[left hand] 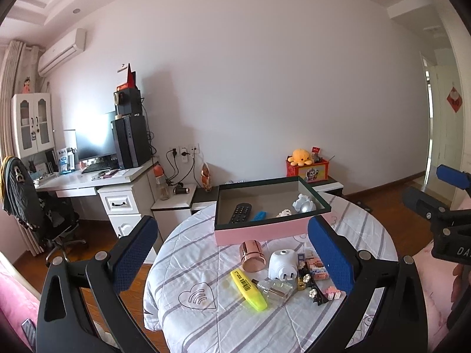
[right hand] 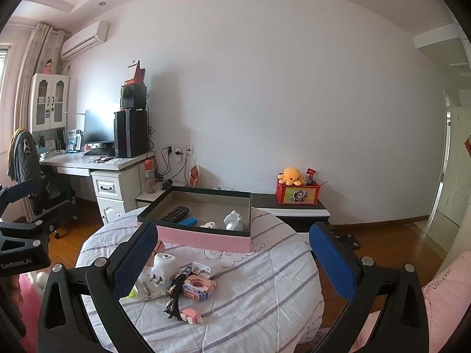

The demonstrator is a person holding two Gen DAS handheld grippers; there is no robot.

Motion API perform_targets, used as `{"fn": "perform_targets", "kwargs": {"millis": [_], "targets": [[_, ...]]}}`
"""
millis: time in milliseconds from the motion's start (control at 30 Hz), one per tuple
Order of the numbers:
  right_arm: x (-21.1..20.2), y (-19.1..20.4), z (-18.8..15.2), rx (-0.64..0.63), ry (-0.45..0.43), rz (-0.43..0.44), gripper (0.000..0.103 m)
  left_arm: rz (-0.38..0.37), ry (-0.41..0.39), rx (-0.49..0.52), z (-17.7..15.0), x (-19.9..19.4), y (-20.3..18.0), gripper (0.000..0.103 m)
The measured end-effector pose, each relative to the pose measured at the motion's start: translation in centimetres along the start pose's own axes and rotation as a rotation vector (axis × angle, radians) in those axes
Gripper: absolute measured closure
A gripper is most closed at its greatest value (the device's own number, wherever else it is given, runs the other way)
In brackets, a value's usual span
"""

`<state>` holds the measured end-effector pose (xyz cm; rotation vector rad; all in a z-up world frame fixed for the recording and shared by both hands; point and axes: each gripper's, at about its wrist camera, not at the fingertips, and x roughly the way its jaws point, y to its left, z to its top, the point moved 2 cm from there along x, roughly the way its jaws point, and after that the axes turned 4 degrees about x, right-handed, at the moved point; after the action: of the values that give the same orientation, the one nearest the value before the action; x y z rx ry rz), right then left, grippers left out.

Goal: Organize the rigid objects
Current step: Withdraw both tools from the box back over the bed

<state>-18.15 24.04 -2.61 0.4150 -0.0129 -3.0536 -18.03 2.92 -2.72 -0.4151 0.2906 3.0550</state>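
Observation:
A pink box with a dark rim stands on the round table and holds a black remote, a blue piece, a small white item and a silver-white figure. In front of it lie a copper cup, a white plug adapter, a yellow highlighter, a clear bottle, a black hair clip and pink brick pieces. My left gripper and right gripper hover open and empty above them.
The table wears a white striped quilt. Behind stand a desk with a monitor and computer tower, a low cabinet with a red box and yellow plush, and wood floor. Pink bedding lies at the right.

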Motion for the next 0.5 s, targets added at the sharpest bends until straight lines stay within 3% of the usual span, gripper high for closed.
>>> {"fn": "perform_targets", "kwargs": {"millis": [233, 500], "targets": [[0.6, -0.6, -0.8, 0.010, 0.023, -0.010, 0.000, 0.007, 0.040, -0.012, -0.9, 1.5, 0.4, 0.000], [4.9, -1.8, -4.0, 0.031, 0.131, -0.010, 0.000, -0.010, 0.213, 0.005, -5.0, 6.9, -0.3, 0.000]]}}
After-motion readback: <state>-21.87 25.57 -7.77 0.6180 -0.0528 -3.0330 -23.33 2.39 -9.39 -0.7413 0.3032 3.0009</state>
